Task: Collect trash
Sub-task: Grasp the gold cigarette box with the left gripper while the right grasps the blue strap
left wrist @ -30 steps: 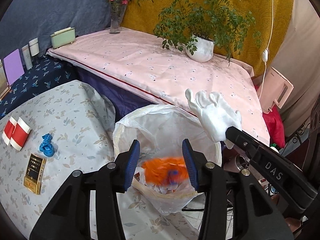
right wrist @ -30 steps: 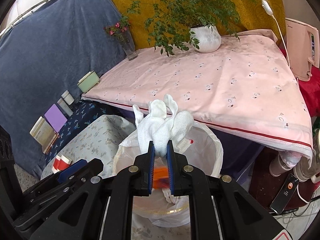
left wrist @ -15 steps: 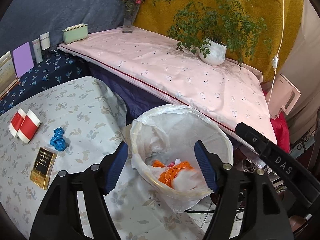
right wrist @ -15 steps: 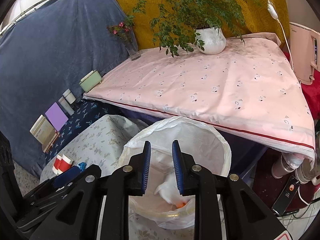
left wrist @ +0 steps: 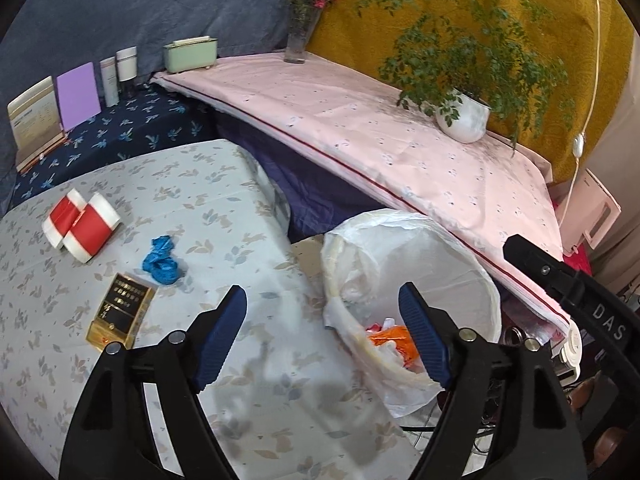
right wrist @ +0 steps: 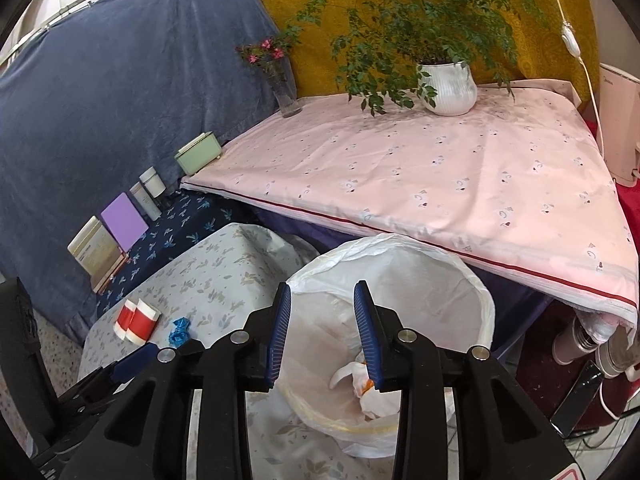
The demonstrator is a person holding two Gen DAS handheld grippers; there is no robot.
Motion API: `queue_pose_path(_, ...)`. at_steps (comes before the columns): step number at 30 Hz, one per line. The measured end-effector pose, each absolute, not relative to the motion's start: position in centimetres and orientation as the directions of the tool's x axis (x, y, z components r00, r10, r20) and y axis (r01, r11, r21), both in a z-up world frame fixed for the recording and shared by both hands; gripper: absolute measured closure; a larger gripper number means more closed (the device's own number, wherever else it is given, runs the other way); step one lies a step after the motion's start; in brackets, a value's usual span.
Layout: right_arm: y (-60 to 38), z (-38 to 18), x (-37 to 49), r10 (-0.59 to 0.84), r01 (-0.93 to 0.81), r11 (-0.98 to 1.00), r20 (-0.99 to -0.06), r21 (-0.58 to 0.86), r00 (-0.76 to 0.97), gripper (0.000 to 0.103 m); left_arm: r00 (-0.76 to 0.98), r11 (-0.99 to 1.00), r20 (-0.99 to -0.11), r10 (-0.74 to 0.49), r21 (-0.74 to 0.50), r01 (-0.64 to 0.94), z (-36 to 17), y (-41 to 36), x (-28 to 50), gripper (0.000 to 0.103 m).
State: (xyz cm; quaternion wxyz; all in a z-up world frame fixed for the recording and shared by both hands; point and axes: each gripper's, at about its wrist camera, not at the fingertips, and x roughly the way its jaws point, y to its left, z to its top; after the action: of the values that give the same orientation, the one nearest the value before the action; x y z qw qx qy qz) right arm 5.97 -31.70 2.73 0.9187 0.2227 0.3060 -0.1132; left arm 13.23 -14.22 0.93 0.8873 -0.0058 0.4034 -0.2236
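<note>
A white-lined trash bin stands beside the low floral-cloth table; it also shows in the right wrist view. Orange trash and the white glove lie inside it. A crumpled blue scrap lies on the table, also visible in the right wrist view. My left gripper is open and empty over the table edge and bin rim. My right gripper is open and empty above the bin.
On the floral table lie a red-and-white packet and a gold-black box. A pink-covered bed behind the bin holds a potted plant, a flower vase and a green box. Bottles and cards line the dark shelf.
My right gripper opened and dropped the white glove into the bin. My left gripper opened wider and swung left toward the table.
</note>
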Motion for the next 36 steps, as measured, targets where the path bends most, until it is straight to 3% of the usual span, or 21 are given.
queue_pose_path(12,-27.3,2.9,8.3,-0.024,0.276,0.909,-0.621,0.313,0.783,0.066,0.599,0.945,-0.736,-0.314,-0.186,0.268,-0.6,-7.6,15.2,0.016)
queue_pose_path(21,-22.9,1.8,10.8,0.026,0.222,0.928,-0.644,0.301,0.764,0.06,0.587,0.968,-0.772,-0.245,-0.158,0.197,-2.7,-2.9,16.7,0.014)
queue_pose_path(36,-15.9,-1.6,16.3,0.121,0.124,0.951,-0.707,0.285,0.696,0.06,0.499,0.982,-0.851,-0.163,-0.093,0.162,-8.3,1.6,19.7,0.011)
